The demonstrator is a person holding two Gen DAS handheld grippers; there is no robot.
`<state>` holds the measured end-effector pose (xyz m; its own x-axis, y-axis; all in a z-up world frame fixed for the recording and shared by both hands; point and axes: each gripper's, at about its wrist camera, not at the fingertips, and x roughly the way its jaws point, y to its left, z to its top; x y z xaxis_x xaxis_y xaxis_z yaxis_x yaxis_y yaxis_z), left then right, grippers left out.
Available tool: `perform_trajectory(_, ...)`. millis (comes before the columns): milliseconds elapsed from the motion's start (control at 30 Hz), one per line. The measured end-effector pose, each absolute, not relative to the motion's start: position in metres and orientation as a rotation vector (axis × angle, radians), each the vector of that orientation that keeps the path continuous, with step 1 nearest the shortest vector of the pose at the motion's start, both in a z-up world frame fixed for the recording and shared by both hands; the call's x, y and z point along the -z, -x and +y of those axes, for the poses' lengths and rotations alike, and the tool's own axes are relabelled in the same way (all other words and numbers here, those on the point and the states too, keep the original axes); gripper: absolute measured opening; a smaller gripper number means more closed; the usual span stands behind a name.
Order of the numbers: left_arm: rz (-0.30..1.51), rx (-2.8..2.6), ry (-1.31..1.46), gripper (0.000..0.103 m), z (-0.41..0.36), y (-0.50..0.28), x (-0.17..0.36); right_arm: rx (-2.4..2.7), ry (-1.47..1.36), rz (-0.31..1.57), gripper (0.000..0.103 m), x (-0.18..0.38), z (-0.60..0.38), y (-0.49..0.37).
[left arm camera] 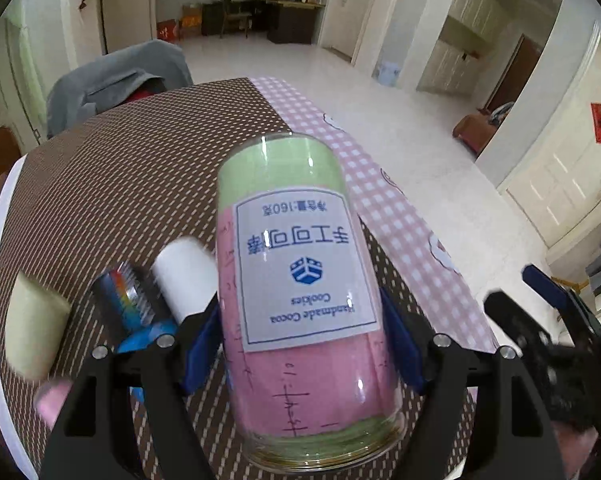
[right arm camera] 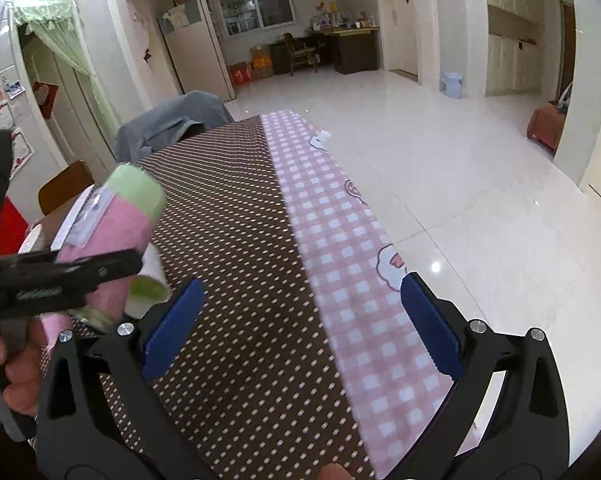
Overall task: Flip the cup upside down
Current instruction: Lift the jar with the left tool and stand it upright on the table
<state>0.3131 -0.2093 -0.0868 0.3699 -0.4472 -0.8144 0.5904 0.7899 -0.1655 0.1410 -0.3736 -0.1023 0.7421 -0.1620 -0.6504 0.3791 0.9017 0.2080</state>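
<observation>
- At the centre of the left wrist view, the cup [left arm camera: 300, 292] is seen as a clear glass cylinder lined with pink and green paper, its white label reading upside down.
- It is tilted, with the closed green end pointing up and away and the glass rim toward the lower edge of the frame.
- The cup is clamped by the left gripper [left arm camera: 302, 336], whose blue pads [left arm camera: 202, 340] press on both sides of it.
- At the left edge of the right wrist view, the same cup [right arm camera: 120, 224] is seen held off the table in the black fingers.
- Blurred things lie left of the cup in the left wrist view: a white cylinder [left arm camera: 186, 280], a foil-striped item [left arm camera: 126, 300] and a pale block [left arm camera: 34, 328], possibly other containers.
- The right gripper [right arm camera: 300, 332] is spread wide with nothing between its blue pads [right arm camera: 430, 328], above the table.
- The table is covered by a brown dotted cloth [right arm camera: 236, 248] and, to its right, a pink checked cloth [right arm camera: 340, 240].
</observation>
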Motion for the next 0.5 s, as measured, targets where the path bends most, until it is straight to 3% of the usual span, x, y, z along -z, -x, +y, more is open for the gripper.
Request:
perform_trajectory(267,0.939,0.644,-0.083,0.072,-0.134,-0.244,0.082,0.221,-0.31,0.642,0.097,0.102,-0.327,-0.116)
perform_trajectory(500,0.956,0.588,-0.01,0.072,-0.097,-0.213,0.111,0.161,-0.264,0.647,0.097,0.112,-0.297,-0.106)
